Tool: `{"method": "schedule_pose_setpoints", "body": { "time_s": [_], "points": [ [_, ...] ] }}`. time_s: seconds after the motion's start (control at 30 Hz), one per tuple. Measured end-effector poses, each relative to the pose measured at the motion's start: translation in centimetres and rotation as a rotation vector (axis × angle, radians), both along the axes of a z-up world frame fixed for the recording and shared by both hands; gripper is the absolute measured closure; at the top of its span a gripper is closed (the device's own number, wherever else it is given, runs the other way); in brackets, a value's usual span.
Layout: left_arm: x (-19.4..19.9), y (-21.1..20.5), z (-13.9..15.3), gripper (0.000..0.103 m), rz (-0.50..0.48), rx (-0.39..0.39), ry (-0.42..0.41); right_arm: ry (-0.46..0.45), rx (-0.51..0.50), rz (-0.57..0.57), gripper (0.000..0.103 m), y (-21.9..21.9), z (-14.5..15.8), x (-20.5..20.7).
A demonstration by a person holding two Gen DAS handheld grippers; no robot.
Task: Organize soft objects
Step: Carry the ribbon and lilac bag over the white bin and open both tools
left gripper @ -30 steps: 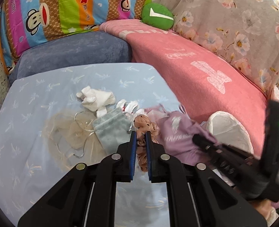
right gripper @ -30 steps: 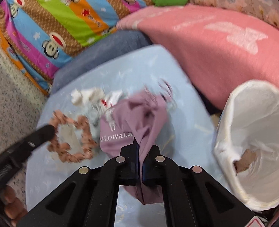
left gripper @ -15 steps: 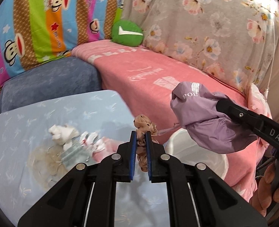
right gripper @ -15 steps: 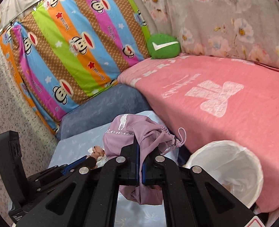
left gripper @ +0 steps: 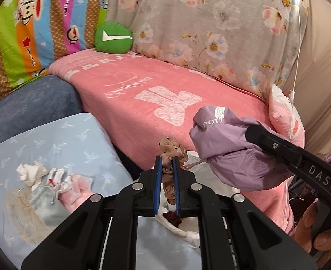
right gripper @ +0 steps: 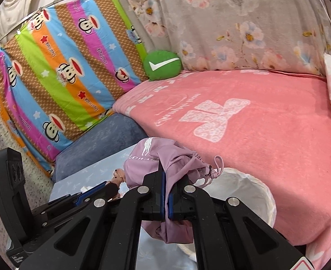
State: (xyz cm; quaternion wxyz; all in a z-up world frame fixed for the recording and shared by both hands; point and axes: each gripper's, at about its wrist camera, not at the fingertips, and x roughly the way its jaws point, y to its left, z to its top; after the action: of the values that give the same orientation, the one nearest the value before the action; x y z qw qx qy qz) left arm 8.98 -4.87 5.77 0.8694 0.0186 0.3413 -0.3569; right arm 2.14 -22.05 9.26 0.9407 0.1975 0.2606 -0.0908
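My left gripper [left gripper: 167, 164] has its jaws clamped on a dotted tan scrunchie [left gripper: 170, 148], my right gripper [right gripper: 166, 181] on a lilac drawstring pouch [right gripper: 156, 155], both above the white basket [right gripper: 264, 193].

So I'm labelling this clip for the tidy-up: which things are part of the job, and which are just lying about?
Part of the job:
- left gripper shut on brown dotted scrunchie
- right gripper shut on purple drawstring bag
- white basket
- small cloth pile

Lying about:
- green cushion
- pink blanket
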Motion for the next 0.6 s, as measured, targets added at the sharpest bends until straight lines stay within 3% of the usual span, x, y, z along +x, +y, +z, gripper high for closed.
{"method": "schedule_pose_setpoints", "body": {
  "time_s": [0.2, 0.27, 0.4, 0.47, 0.6],
  "points": [
    [-0.4, -2.5, -0.6, 0.089, -0.041, 0.005, 0.023, 0.018, 0.014, -0.030, 0.099, -1.6, -1.0, -0.3],
    [-0.4, -3.1, -0.8, 0.081, -0.047, 0.015, 0.035, 0.020, 0.015, -0.044, 0.094, -2.1, -1.2, -0.5],
    [-0.5, -3.5, -1.1, 0.050, -0.031, 0.022, 0.030, 0.022, 0.023, -0.067, 0.085, -3.0, -1.6, -0.8],
    [-0.5, -3.7, -1.2, 0.047, -0.021, 0.022, 0.029, 0.020, 0.025, -0.075, 0.075, -3.2, -1.6, -0.9],
    [-0.4, -3.7, -1.4, 0.046, -0.009, 0.031, 0.036, 0.019, 0.033, -0.080, 0.071, -3.5, -1.8, -1.0]
  ]
}}
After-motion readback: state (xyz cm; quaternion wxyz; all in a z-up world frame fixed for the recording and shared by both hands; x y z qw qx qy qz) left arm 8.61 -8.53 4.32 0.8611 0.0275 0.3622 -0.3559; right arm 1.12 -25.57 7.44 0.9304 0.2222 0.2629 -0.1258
